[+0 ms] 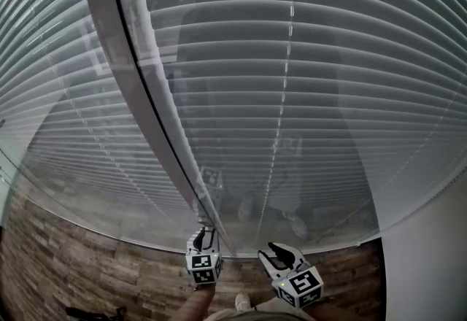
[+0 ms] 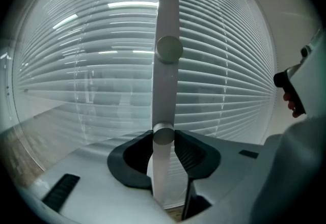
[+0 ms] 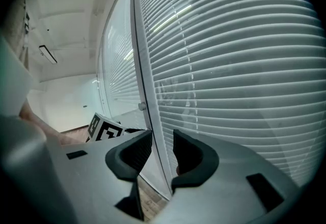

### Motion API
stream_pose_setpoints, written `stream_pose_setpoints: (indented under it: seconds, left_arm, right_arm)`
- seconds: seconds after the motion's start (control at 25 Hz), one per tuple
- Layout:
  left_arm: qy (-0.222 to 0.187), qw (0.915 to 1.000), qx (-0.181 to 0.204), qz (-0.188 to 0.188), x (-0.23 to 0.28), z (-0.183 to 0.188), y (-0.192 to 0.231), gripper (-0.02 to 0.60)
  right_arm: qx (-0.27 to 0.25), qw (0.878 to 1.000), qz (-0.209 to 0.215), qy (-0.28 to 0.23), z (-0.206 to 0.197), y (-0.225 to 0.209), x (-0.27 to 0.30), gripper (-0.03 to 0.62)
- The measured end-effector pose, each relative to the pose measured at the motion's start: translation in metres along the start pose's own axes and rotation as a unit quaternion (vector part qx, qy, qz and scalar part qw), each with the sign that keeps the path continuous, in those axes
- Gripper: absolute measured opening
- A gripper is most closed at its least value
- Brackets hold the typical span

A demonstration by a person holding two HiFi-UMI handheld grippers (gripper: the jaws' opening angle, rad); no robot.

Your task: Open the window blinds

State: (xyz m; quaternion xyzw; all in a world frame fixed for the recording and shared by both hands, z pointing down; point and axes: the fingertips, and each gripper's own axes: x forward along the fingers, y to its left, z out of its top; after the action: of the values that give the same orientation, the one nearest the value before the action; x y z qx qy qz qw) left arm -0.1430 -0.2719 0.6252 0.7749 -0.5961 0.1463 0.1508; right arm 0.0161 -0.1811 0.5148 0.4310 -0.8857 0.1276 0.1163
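White slatted blinds [image 1: 306,93] hang shut behind glass, on both sides of a pale upright frame post [image 1: 117,42]. On that post sit two round knobs, a lower knob [image 2: 164,136] and an upper knob [image 2: 169,49]. My left gripper [image 2: 164,139] is shut on the lower knob, with both dark pads against its sides; in the head view this gripper [image 1: 203,233] meets the post low down. To the right of the post my right gripper [image 1: 280,254] hangs in front of the glass. Its jaws [image 3: 162,147] stand a narrow gap apart with nothing between them.
Wood-plank floor [image 1: 73,268] lies below the window. A plain white wall [image 1: 430,254] closes the right side. The left gripper's marker cube [image 3: 104,129] shows left of the right gripper's jaws. The post [image 3: 145,65] runs up just ahead of the right gripper.
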Motion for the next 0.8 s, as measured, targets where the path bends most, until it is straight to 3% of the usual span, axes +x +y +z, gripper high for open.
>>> stream_pose_setpoints:
  seconds: [0.8]
  left_arm:
    - [-0.007,0.9973,-0.070,-0.020,-0.0010,-0.0018,-0.0002,0.137]
  right_arm:
    - [-0.004,1.000,0.001,0.004,-0.0035,0.0031,-0.0086,0.121]
